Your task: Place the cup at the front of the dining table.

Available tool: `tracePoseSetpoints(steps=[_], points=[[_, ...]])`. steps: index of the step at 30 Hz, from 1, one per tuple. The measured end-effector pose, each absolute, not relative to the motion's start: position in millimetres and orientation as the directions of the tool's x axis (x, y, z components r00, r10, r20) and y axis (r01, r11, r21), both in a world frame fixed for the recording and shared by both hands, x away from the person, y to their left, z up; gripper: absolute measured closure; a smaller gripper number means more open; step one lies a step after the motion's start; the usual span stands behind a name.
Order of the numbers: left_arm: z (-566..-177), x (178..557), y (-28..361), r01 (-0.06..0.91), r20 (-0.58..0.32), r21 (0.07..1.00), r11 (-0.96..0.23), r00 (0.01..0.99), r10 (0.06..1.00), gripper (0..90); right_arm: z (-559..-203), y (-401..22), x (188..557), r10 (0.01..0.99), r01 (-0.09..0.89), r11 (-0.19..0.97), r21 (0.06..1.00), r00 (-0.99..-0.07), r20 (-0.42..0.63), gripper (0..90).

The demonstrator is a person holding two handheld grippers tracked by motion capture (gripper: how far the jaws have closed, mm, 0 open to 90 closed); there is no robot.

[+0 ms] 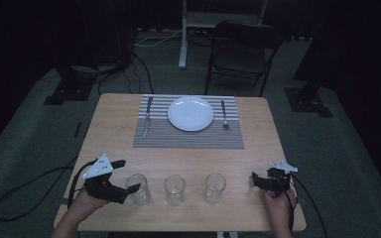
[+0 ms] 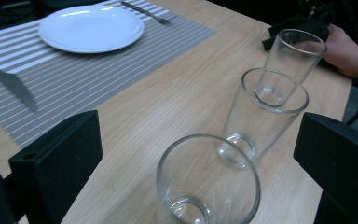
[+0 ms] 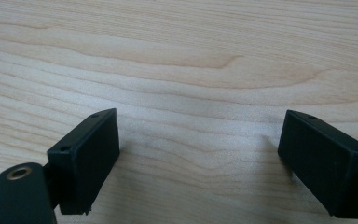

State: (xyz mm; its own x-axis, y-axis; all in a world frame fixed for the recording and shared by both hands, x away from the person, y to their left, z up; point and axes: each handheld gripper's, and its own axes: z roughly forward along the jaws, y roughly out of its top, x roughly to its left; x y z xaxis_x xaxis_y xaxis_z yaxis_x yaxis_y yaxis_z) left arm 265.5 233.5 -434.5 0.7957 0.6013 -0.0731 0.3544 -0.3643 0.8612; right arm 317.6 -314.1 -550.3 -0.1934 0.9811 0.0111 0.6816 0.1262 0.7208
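The left hand-held gripper [image 1: 129,174] sits near the front left of the wooden counter [image 1: 114,129], and its jaws are wide open. The left glass [image 1: 138,189] stands upright right by them. In the left gripper view this glass [image 2: 208,183] is close up between the two black jaws, a bit nearer the right one, but the jaws are not touching it. The middle glass [image 1: 174,189] and the right glass [image 1: 214,187] stand in a row with it along the front of the counter, each a little apart from the next. In the left gripper view the middle glass [image 2: 263,116] comes next, and the right glass [image 2: 291,63] is behind that. The right hand-held gripper [image 1: 256,179] rests near the front right edge, just beside the right glass and not touching it. Its jaws are open too, and in the right gripper view there is bare wood [image 3: 191,93] between them. Farther back lies a striped mat [image 1: 188,136]. A white plate [image 1: 190,113] sits on the middle of it. A knife [image 1: 148,115] lies on the mat to the left of the plate, and a fork [image 1: 224,114] lies to the right.
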Motion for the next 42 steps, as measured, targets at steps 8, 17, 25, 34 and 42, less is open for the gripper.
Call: tracePoseSetpoints(steps=[8, 17, 25, 34, 42], points=[[-432, 271, 217, 0.351, -0.075, 0.849, -0.396, 0.821, 0.567, 1.5, -550, -314, 318, 0.981, 0.682, 0.126, 0.721, -0.193, 0.012, 12.2], [-427, 280, 198, 0.337, -0.076, 0.842, -0.422, 0.848, 0.525, 1.5, -550, -314, 318, 0.981, 0.681, 0.125, 0.721, -0.193, 0.012, 12.2], [-422, 285, 179, 0.319, -0.069, 0.833, -0.452, 0.871, 0.487, 1.5, -550, -314, 318, 0.981, 0.681, 0.126, 0.722, -0.193, 0.011, 12.2], [-416, 292, 154, 0.295, -0.064, 0.818, -0.494, 0.900, 0.431, 1.5, -550, -314, 318, 0.981, 0.681, 0.126, 0.722, -0.194, 0.011, 12.2], [-412, 299, 129, 0.267, -0.049, 0.810, -0.522, 0.918, 0.393, 1.4, -550, -314, 318, 0.981, 0.681, 0.126, 0.722, -0.194, 0.011, 12.2]])
